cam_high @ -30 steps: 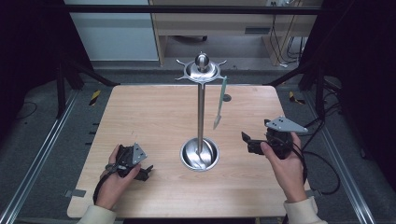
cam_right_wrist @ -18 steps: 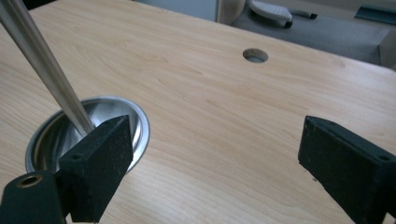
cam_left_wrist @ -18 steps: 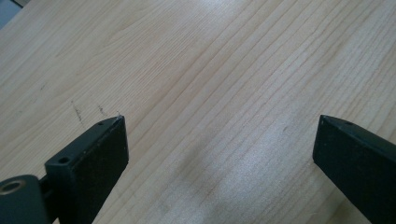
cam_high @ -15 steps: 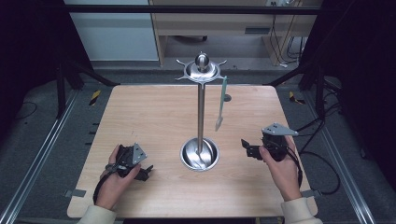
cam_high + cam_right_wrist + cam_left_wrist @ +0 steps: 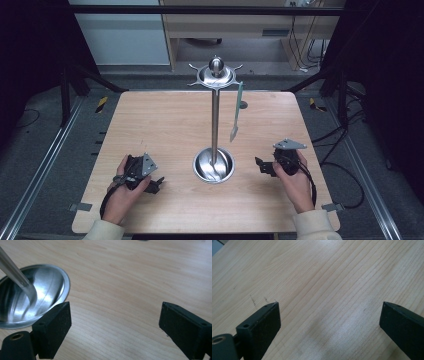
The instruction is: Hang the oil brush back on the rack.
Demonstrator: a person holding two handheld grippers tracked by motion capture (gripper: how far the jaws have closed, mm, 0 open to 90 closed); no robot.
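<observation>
A tall metal stand (image 5: pixel 215 120) rises from a shiny round base dish (image 5: pixel 214 166) in the middle of the wooden table (image 5: pixel 165 120). A hooked crown tops it, and a green-handled utensil (image 5: pixel 237 111) hangs from one hook on the right. My left gripper (image 5: pixel 155 185) rests low at the front left, open over bare wood (image 5: pixel 330 305). My right gripper (image 5: pixel 262 166) sits right of the dish, open and pointing at it (image 5: pixel 115 305). The dish (image 5: pixel 32 297) and the pole's foot (image 5: pixel 17 275) lie just beyond its left jaw. Nothing is between either pair of jaws.
A small dark hole (image 5: pixel 243 105) marks the table behind the utensil. Cables (image 5: pixel 345 175) trail off the right edge, and black frame rails (image 5: pixel 45 155) run along both sides. A cabinet (image 5: pixel 125 35) and a shelf stand beyond the table's far edge.
My right gripper has dropped lower and drawn slightly back toward the front edge. The left gripper has stayed put.
</observation>
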